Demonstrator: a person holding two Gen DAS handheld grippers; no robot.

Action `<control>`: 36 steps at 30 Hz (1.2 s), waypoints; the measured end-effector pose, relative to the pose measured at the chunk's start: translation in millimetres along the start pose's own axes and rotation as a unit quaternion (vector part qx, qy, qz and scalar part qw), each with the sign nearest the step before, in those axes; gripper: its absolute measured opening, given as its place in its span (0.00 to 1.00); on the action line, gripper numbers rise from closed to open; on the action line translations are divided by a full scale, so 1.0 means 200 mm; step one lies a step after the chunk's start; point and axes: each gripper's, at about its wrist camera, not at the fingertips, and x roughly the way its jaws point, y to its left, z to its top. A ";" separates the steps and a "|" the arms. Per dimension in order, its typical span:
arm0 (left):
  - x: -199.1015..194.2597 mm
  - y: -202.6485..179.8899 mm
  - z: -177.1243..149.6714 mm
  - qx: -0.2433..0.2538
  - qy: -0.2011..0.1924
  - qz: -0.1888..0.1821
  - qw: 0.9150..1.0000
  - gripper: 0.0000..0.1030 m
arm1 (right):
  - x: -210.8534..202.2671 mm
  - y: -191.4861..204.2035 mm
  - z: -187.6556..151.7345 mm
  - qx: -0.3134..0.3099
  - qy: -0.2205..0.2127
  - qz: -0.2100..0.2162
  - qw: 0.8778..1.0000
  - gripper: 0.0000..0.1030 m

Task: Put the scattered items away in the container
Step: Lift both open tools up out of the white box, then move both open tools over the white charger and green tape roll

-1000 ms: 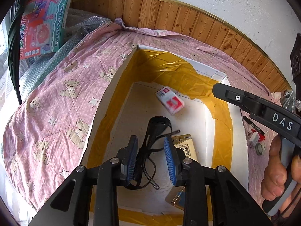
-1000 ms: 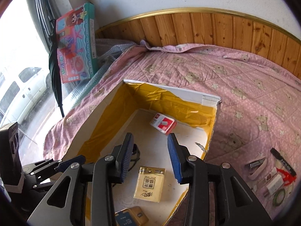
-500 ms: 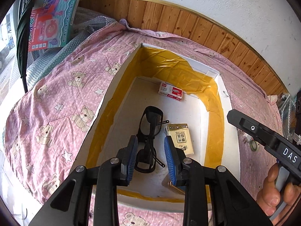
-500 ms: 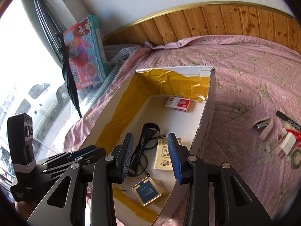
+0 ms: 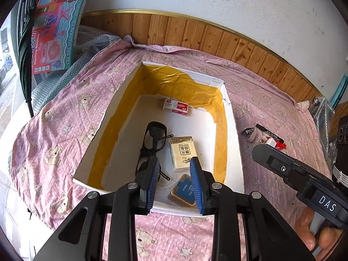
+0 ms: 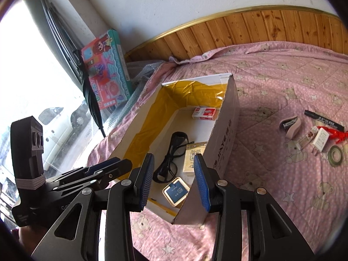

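The white box (image 5: 233, 134) with yellow-taped walls sits on the pink bear-print bed (image 5: 65, 134). Inside lie black glasses (image 5: 152, 143), a yellow packet (image 5: 182, 153), a red-and-white carton (image 5: 175, 107) at the far end and a blue tin (image 5: 184, 190) nearest. The left hand-held gripper (image 5: 175, 181) hovers over the near end, jaws apart, empty. The right hand-held gripper (image 6: 174, 181) likewise gapes, holding nothing. Right of the box, well apart, a marker (image 6: 324, 120), stapler (image 6: 291, 126) and tape roll (image 6: 336, 152) wait.

Empty left tongs (image 5: 175, 182) (jaws apart) hover over the box (image 5: 232, 130).
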 end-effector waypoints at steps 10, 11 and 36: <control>-0.07 -0.24 -0.06 0.046 -0.003 -0.014 0.999 0.30 | -0.19 -0.14 -0.10 0.033 -0.019 -0.005 0.999 0.39; -0.07 -0.26 -0.07 0.049 -0.003 -0.017 0.999 0.30 | -0.21 -0.16 -0.11 0.037 -0.021 -0.005 0.999 0.39; 0.07 -0.86 -0.20 0.150 0.031 -0.032 0.988 0.30 | -0.51 -0.66 -0.30 0.130 -0.051 -0.045 0.989 0.39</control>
